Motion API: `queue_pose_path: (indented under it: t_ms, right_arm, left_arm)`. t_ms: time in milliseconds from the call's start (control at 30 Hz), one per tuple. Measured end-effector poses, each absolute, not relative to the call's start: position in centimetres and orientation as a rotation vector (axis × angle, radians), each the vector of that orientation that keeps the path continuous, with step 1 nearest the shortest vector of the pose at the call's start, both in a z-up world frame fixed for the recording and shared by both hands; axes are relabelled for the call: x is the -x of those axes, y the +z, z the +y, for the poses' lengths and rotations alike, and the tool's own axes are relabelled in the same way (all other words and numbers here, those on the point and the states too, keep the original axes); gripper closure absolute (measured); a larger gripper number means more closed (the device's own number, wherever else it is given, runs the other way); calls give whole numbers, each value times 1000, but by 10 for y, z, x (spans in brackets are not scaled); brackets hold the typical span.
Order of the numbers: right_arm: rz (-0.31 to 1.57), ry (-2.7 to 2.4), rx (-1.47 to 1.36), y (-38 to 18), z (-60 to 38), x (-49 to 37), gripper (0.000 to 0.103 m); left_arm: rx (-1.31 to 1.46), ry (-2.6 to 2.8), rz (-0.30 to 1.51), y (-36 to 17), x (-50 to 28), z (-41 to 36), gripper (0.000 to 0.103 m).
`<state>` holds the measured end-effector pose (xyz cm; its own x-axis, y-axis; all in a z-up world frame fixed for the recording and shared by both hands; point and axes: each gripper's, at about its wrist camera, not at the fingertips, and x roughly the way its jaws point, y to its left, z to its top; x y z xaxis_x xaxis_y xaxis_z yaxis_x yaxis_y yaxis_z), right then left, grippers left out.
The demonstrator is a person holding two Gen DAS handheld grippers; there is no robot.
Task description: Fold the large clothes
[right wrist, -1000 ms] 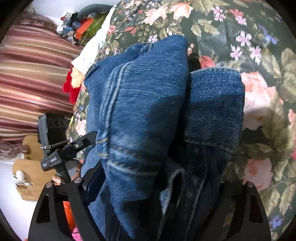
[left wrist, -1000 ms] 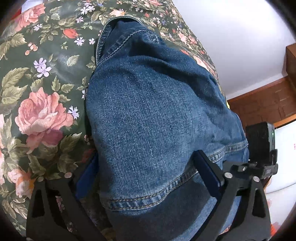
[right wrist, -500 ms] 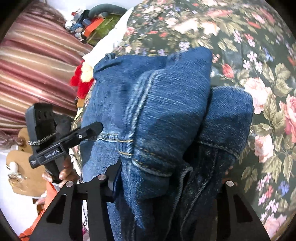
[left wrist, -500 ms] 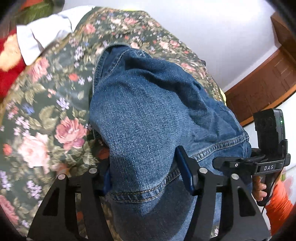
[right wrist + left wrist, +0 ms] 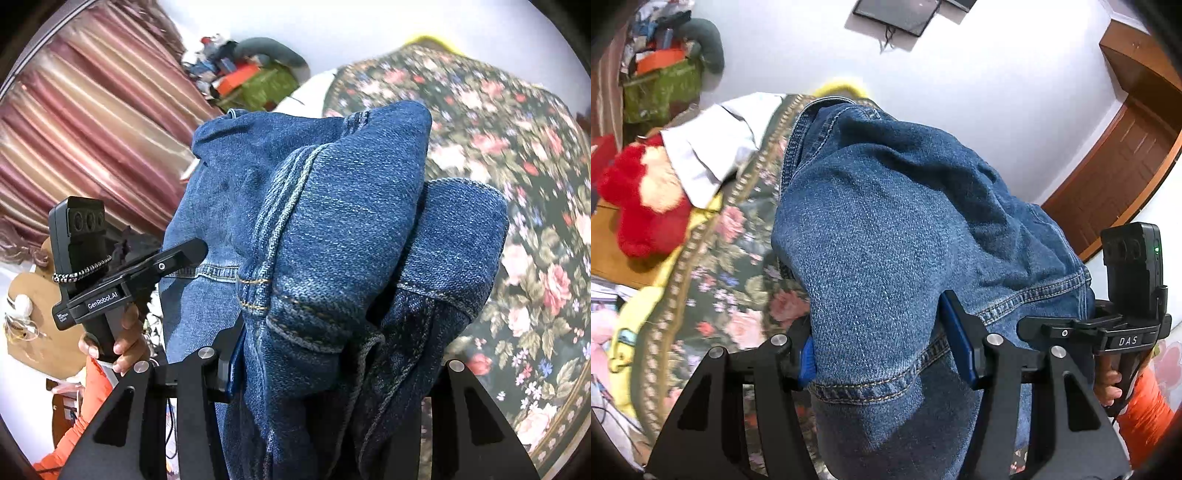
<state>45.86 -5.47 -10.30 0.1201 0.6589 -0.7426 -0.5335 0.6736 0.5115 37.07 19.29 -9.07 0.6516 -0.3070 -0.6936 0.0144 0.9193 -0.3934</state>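
Change since a second ago: both grippers are rising off the floral bedspread, carrying the jeans up with them; more wall and room are showing now, and both sets of jaws have just been closing onto denim.
Left gripper: it is pinching the stitched hem end of the jeans, the blue pads pressing the fabric from both sides, so that the layers are lifting together rather than sliding apart.
Right gripper: it is clamping a thicker bundle of seams and folded denim, the pad on the picture's left pressing into it; the far pad is hidden by the cloth.
Jeans: the near end is hanging between the two grippers while the far end is trailing toward the head edge of the bedspread; whether it is touching there I cannot tell.
Why both ends are being held: judging by the pose, the near end is being raised level so it can be carried over for a fold.
Surroundings: a red plush toy and a white cloth are lying beside the bedspread's far corner, well apart from the jeans.
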Motion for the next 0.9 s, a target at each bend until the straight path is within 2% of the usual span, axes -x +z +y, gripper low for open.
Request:
queue_pose_path:
  t_ms: [133,267,567,667,900]
  right_arm:
    - [1162,898,-152,-102,-39,-450,59]
    - [1214,915,-166,-123,-15,-446,59]
    - [1403,884,-158,-218,27,-451,59]
    - [1443,859,-125,-250,34,-459,58]
    - [1546,821,-166,-292,23,-491,47]
  left_arm:
    - [366,-150,864,-90,-355,211,44]
    - [382,-123,916,-113,-346,231,44]
    - [421,-53,1064,-210,-349,256,45]
    - [402,-51,1064,-232,-352,254,44]
    - [254,-3,1020,-235,-349,231,38]
